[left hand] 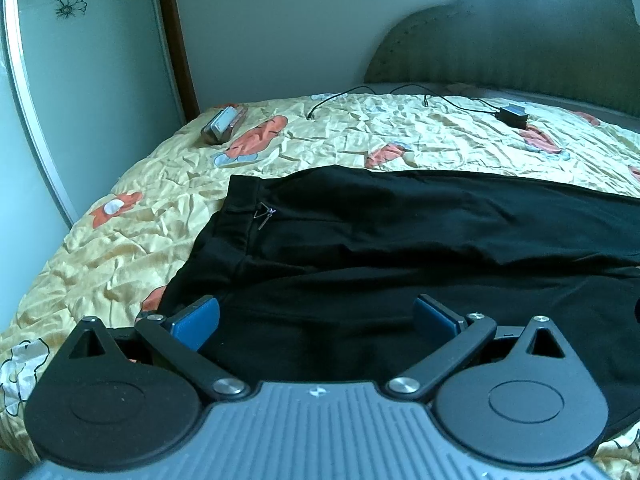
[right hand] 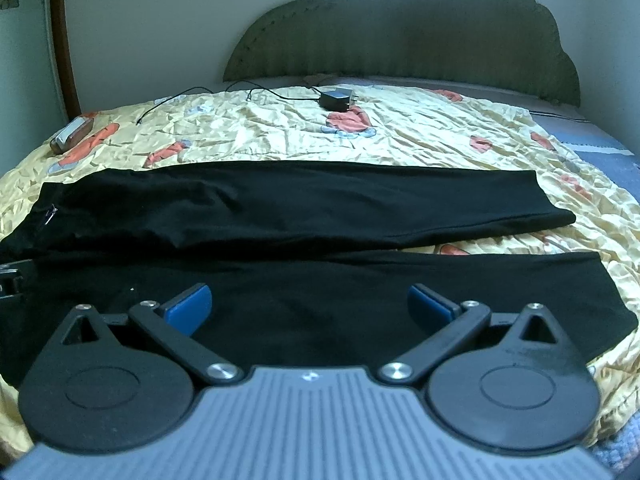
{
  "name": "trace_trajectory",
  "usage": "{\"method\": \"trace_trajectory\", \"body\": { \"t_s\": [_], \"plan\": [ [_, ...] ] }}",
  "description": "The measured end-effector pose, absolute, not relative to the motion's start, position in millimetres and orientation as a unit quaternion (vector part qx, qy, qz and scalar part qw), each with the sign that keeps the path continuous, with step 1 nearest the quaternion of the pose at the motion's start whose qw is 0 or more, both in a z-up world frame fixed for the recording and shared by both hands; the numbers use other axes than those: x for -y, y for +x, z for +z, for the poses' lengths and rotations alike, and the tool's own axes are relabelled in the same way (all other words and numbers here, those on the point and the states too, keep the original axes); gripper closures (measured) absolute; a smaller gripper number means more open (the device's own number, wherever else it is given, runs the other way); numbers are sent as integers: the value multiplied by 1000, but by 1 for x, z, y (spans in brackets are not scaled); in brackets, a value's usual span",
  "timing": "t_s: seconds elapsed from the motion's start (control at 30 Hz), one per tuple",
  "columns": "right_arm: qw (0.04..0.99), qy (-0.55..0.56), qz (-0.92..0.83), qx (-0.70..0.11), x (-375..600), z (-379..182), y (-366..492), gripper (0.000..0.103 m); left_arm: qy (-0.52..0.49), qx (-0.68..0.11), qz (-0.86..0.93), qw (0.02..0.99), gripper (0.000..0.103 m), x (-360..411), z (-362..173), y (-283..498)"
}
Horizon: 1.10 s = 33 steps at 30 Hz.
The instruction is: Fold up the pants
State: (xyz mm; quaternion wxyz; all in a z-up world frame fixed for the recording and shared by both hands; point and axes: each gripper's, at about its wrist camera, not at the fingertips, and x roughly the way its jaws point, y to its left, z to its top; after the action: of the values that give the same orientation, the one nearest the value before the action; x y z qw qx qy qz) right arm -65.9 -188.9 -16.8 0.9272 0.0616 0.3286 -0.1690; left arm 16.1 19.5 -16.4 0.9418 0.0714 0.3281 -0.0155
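Note:
Black pants [right hand: 304, 216] lie flat across the yellow flowered bedspread [right hand: 400, 136], waistband to the left, both legs running right with a narrow gap between the cuffs. In the left wrist view the pants [left hand: 400, 232] show the waistband and a pocket zipper [left hand: 265, 216]. My left gripper [left hand: 316, 320] is open, blue pads apart, low over the near waist part. My right gripper [right hand: 308, 304] is open over the near leg. The left gripper's edge [right hand: 10, 278] shows at the far left of the right wrist view.
A black charger [right hand: 336, 100] with its cable lies near the padded headboard [right hand: 400, 40]. A small brown case [right hand: 70, 134] lies at the bed's far left. A wardrobe door with flower prints [left hand: 80, 60] stands left of the bed. A blue sheet [right hand: 592, 136] shows at the right.

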Motion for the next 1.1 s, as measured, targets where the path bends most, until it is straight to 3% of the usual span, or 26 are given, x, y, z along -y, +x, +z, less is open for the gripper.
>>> {"method": "trace_trajectory", "body": {
  "t_s": [0.57,1.1],
  "plan": [
    [930,44,-150,-333,182,-20,-55,0,97,-289,36,952,0,-65,-1,48],
    [936,20,-102,-336,169,-18,-26,0,96,-308,14,946,0,-114,-13,115]
  ]
}}
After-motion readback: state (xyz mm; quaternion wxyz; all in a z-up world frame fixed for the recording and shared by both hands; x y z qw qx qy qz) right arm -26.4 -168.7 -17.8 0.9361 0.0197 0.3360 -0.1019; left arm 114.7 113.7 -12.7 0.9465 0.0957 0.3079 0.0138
